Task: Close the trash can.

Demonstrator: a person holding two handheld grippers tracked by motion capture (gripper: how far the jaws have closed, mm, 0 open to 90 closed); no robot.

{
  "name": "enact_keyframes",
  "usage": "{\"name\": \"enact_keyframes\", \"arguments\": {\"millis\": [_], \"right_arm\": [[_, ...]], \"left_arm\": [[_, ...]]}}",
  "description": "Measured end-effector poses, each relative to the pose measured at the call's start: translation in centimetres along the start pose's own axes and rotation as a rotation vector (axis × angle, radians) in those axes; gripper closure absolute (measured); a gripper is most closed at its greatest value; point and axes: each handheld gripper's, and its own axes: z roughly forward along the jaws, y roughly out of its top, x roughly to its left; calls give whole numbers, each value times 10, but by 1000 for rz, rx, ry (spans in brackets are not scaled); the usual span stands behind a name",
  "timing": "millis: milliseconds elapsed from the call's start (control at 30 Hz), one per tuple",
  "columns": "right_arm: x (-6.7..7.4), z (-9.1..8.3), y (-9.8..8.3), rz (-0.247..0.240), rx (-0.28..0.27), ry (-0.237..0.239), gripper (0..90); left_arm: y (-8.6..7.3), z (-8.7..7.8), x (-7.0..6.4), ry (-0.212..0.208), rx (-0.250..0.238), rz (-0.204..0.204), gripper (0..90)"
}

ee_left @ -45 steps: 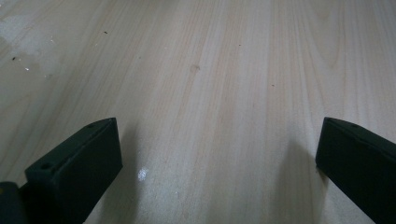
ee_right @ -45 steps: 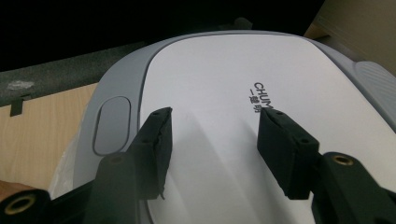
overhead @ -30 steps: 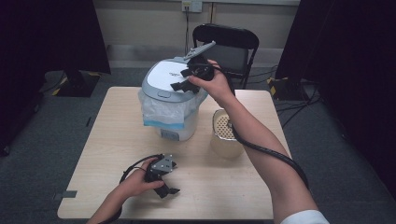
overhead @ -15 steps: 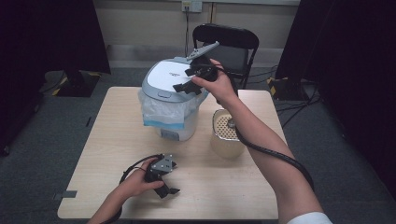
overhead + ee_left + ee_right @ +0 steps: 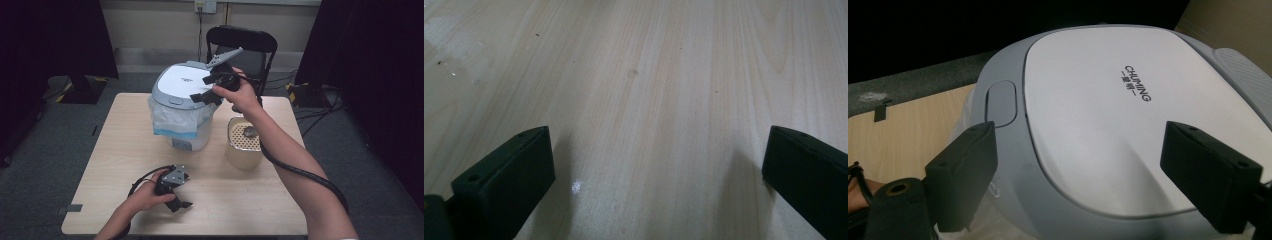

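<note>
Left gripper [image 5: 176, 195]: rests on the table [image 5: 115, 150] near its front edge, fingers [image 5: 509, 180] spread wide, bare wood between them.
Bin [image 5: 182, 107]: stands toward the table's far edge, left of centre, white lid [image 5: 1108, 115] shut, a plastic liner [image 5: 172, 120] hanging below the rim.
Right gripper [image 5: 207, 87]: hovers over the lid, fingers [image 5: 965, 165] apart and holding nothing; they have just been opening.
Beige container [image 5: 244, 145]: right of the bin, just beside it.
Room: grey carpet, black chair [image 5: 242, 45] behind the table.
</note>
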Motion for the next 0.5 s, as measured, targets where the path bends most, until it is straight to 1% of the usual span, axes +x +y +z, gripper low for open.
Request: {"name": "enact_keyframes", "arguments": {"millis": [33, 233, 500], "right_arm": [[3, -4, -1, 2, 1, -3, 149], [9, -11, -7, -7, 9, 1, 149], [14, -15, -14, -9, 16, 15, 150]], "left_arm": [[0, 0, 0, -1, 2, -1, 0], [0, 0, 0, 7, 2, 1, 0], [0, 0, 0, 4, 2, 2, 0]]}}
